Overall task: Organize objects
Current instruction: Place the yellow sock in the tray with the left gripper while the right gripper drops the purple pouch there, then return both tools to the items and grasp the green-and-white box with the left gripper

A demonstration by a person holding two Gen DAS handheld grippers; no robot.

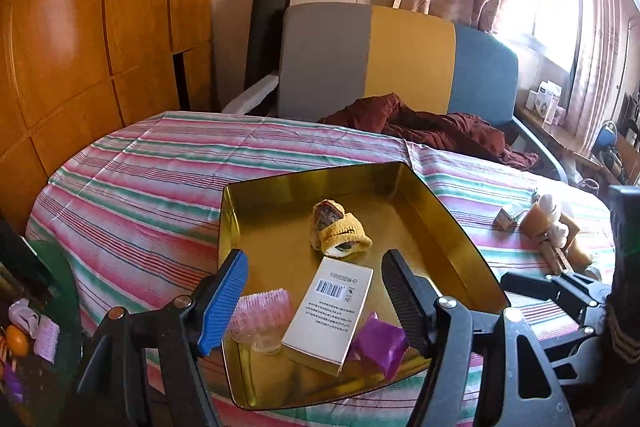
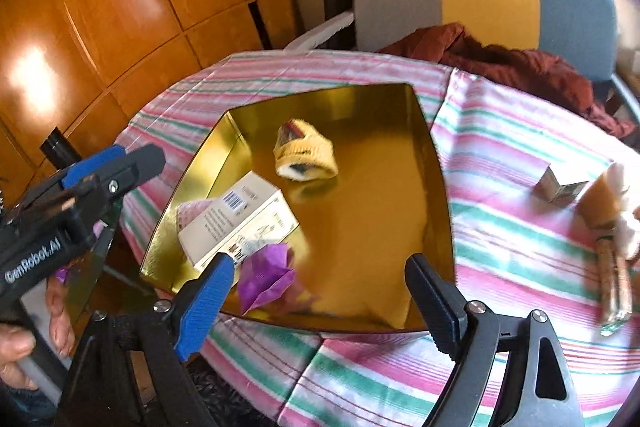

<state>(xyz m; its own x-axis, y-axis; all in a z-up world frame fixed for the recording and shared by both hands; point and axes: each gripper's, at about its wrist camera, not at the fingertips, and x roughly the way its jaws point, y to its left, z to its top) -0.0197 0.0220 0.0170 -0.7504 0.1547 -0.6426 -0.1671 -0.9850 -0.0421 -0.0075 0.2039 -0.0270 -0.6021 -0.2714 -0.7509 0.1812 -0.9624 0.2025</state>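
- Gold, mirror-bright metal tray (image 1: 448,223) sits on the striped cloth (image 1: 160,179) that covers the worktop; shallow, upright walls, rounded corners, reflective floor.
- Already inside the tray: yellow knit sock (image 1: 340,231), rolled, soft and ribbed; white carton (image 1: 328,311) with a barcode, flat and rigid, tilted with one end raised on its neighbours; pink bristle brush (image 1: 260,311) at the near left wall, with clear parts beside it; purple folded paper piece (image 1: 380,345), light and creased, touching the carton's near corner.
- Left gripper (image 1: 314,303): jaws open, nothing between them, hovering over the near end of the tray above the carton.
- Right gripper (image 2: 320,291): jaws open and empty, over the tray's near rim, close to the purple piece.
- Outside the tray, well to the right on the cloth: small grey box (image 2: 560,185), amber bottle (image 2: 604,205) with a pale cap, and a long wooden-looking item (image 2: 614,283), blurred, kind uncertain.
- Judgement: step in hand is fetching one of these loose items; the right gripper is nearer.
- Advice: take the box across its flat faces; take the bottle on its body, not the cap, since it looks smooth and rounded and may slip or roll.
- Advice: set down in the bare far-right part of the tray floor and lift clear over the thin wall.
- Risk: cloth may wrinkle and drag; glossy floor lets items slide.
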